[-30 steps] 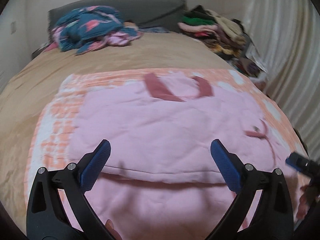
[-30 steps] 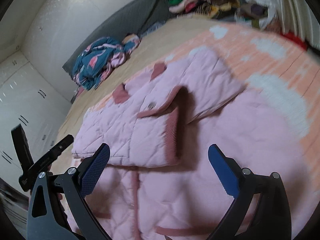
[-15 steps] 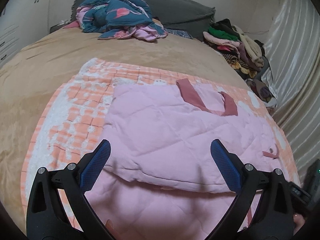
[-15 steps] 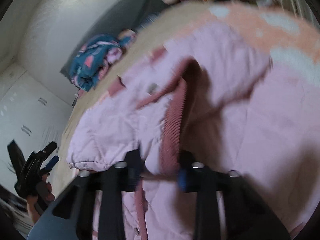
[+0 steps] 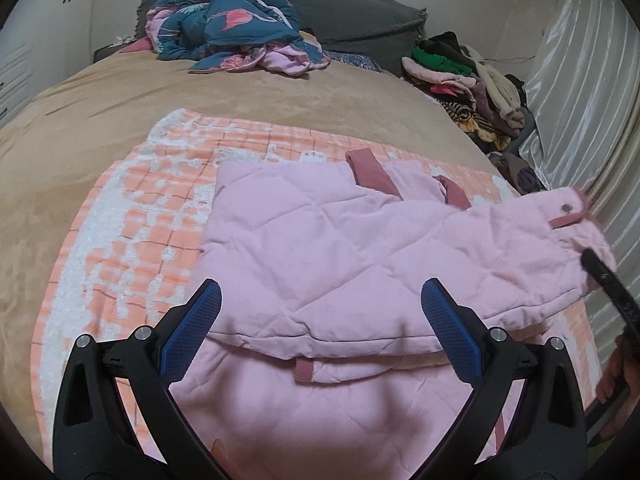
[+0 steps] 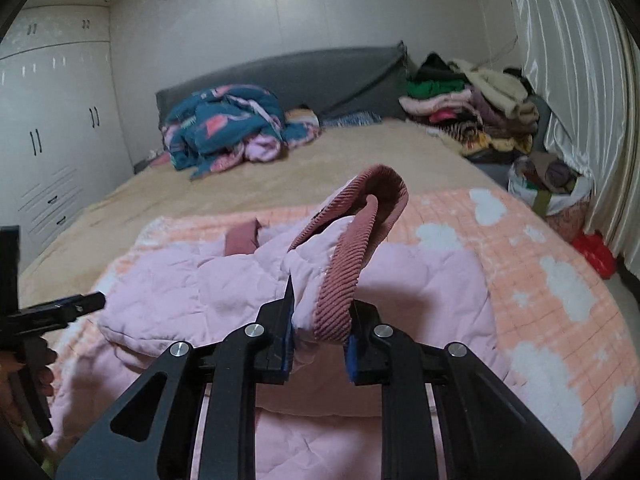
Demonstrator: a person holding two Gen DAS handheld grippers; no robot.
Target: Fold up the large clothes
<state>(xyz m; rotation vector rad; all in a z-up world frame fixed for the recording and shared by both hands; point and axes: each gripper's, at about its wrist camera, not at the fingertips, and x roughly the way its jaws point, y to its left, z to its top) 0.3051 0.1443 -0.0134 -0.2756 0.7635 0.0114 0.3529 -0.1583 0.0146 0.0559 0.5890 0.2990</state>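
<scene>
- The right gripper [image 6: 320, 344], a black two-finger claw with blue pads, is clamped on a bunched fold of the pale pink quilted jacket [image 6: 208, 292], pinching the garment's dusty-rose ribbed cuff [image 6: 340, 292] between its pads.
- It points forward and somewhat downward over the bed; the gripped cuff arches up above the fingers, lifted clear of the rest of the cloth.
- The left gripper [image 5: 320, 320], of the same make, hangs with its jaws spread wide and nothing between them, tilted down over the jacket's folded lower edge.
- In the right wrist view the left gripper shows at the far left edge, with a hand [image 6: 36, 368] around its handle.
- The jacket lies on an orange-and-white checked blanket [image 5: 132, 240] with white cloud shapes, spread over the tan bedcover [image 5: 100, 120].
- In the left wrist view the jacket's right side is raised off the blanket, a snap button [image 5: 566, 208] near its corner.
- Farther off sit a crumpled teal-and-pink quilt [image 5: 228, 28] by the grey headboard [image 5: 352, 12], and a pile of mixed clothes [image 5: 464, 76] beside the shiny white curtain [image 5: 580, 100].
</scene>
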